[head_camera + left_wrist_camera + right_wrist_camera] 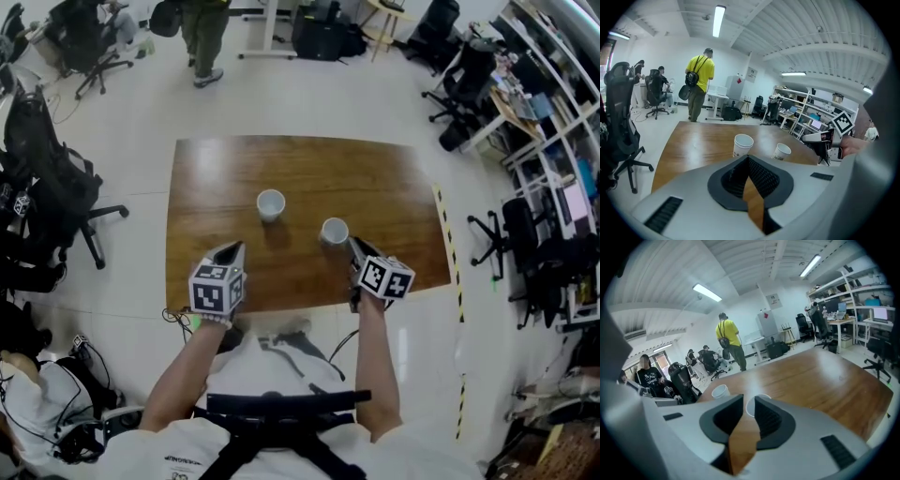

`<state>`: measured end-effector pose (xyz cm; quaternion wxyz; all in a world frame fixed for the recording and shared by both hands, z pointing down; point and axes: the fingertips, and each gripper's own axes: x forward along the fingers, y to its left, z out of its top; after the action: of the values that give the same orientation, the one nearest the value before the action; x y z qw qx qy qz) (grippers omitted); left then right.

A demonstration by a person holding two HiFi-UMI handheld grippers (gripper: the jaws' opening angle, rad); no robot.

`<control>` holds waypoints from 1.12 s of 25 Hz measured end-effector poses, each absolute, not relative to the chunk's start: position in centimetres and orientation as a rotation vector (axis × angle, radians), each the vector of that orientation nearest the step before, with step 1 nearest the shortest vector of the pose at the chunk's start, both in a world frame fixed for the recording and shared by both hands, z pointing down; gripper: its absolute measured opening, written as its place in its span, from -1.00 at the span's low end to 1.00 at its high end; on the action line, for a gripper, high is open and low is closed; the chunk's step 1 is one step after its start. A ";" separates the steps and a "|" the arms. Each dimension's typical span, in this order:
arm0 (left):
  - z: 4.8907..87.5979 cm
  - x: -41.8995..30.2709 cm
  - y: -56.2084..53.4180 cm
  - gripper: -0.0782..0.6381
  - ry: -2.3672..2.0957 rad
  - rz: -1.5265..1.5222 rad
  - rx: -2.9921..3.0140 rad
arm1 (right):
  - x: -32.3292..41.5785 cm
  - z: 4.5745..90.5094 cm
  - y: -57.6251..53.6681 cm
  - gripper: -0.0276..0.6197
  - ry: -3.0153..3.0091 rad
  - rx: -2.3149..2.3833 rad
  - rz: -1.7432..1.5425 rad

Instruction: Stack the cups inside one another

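Note:
Two white paper cups stand upright and apart on the brown wooden table [309,169]. The left cup [270,203] [743,144] [720,390] is out in the middle of the table. The right cup [334,231] [782,151] [750,408] stands just beyond the tips of my right gripper [354,246] [748,397]. That gripper's jaws stand open, with the cup's rim showing in the gap and not touched. My left gripper [234,251] [748,158] hangs over the table's near edge, short of the left cup. Its jaws meet at the tips with nothing between them.
Black office chairs [56,187] stand left of the table and more chairs and shelves [553,141] at the right. Yellow-black tape [448,234] runs along the floor by the table's right edge. A person in a yellow shirt [700,82] stands beyond the far end.

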<state>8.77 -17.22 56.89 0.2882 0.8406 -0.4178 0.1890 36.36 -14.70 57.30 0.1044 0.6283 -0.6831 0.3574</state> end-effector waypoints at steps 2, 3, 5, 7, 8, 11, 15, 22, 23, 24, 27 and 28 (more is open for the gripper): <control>56.9 8.9 -16.9 -0.79 -1.136 0.501 2.235 | 37.6 58.3 -14.7 -0.47 -1.984 1.830 1.049; 56.9 8.9 -16.7 -0.79 -1.147 0.505 2.229 | 38.1 58.6 -14.8 -0.47 -1.972 1.819 1.043; 56.9 9.0 -16.5 -0.79 -1.174 0.520 2.218 | 39.0 59.2 -15.3 -0.47 -1.952 1.799 1.027; 57.0 9.3 -16.3 -0.79 -1.196 0.539 2.205 | 39.7 59.7 -16.0 -0.47 -1.939 1.777 1.011; 57.2 9.5 -16.2 -0.79 -1.199 0.549 2.199 | 40.0 59.9 -16.4 -0.47 -1.934 1.763 1.005; 57.4 10.3 -15.8 -0.79 -1.192 0.567 2.192 | 40.3 60.7 -17.6 -0.47 -1.926 1.709 0.990; 57.4 11.3 -15.3 -0.79 -1.179 0.582 2.201 | 40.0 61.9 -18.8 -0.43 -1.920 1.624 0.987; 58.0 11.4 -15.4 -0.79 -1.184 0.579 2.160 | 39.2 64.4 -20.3 -0.43 -1.890 1.550 1.000; 58.2 11.3 -15.5 -0.79 -1.191 0.579 2.149 | 39.2 64.8 -20.4 -0.43 -1.884 1.541 1.005; 58.3 11.2 -15.6 -0.79 -1.198 0.579 2.138 | 39.1 65.1 -20.5 -0.43 -1.880 1.531 1.010; 58.6 10.9 -16.0 -0.79 -1.210 0.577 2.119 | 38.9 65.8 -20.9 -0.44 -1.874 1.506 1.019; 58.6 10.9 -16.1 -0.79 -1.212 0.576 2.115 | 38.8 65.9 -21.0 -0.44 -1.875 1.498 1.023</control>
<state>10.89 -16.13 58.62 0.3132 0.8019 -0.4595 0.2184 38.80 -20.98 65.94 0.2633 0.5540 -0.6934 0.3782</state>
